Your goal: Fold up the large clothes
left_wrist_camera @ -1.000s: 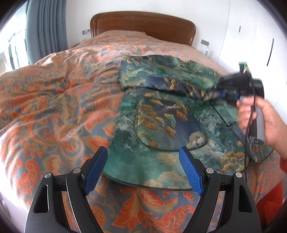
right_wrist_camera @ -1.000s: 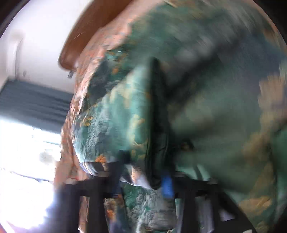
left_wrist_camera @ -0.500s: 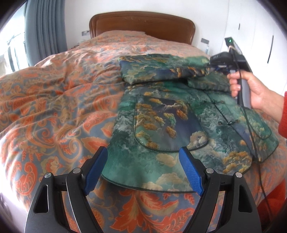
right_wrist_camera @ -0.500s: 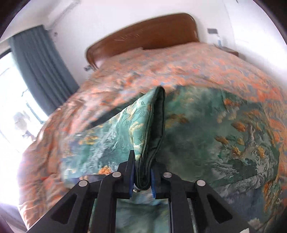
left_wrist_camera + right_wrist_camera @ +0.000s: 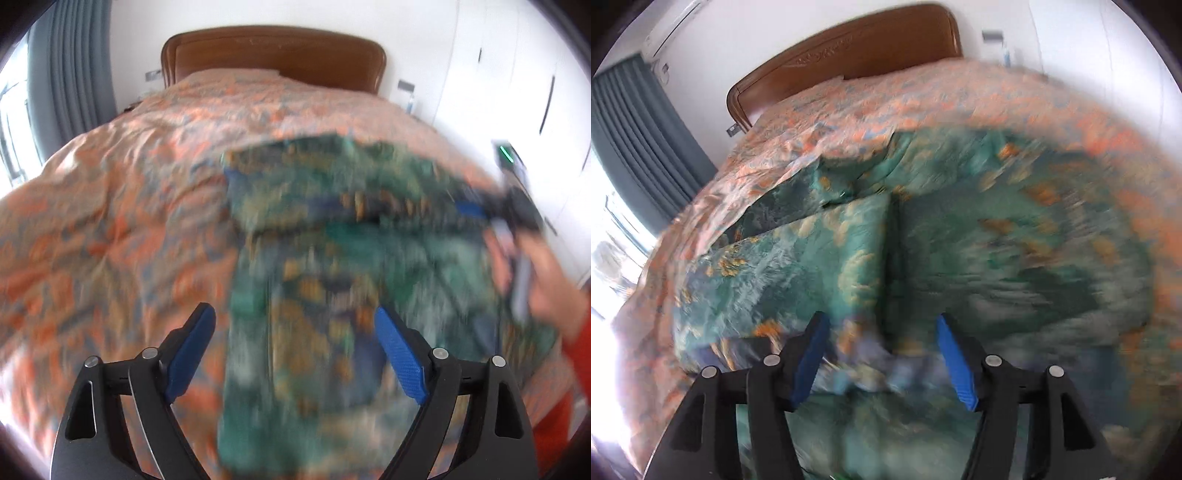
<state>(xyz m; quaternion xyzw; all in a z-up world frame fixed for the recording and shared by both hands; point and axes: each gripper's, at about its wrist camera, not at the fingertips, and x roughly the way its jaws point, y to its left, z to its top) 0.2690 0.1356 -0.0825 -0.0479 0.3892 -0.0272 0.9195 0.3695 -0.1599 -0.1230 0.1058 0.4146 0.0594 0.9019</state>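
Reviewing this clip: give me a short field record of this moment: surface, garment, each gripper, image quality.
surface: bed with orange patterned bedspread, wooden headboard
garment: green patterned jacket lying on the bedspread, one part folded across it
left gripper: open, fingers apart above the jacket, nothing between them
right gripper: jaws have just been opening; fabric lies between the fingers, no longer pinched
image quality: both views motion-blurred
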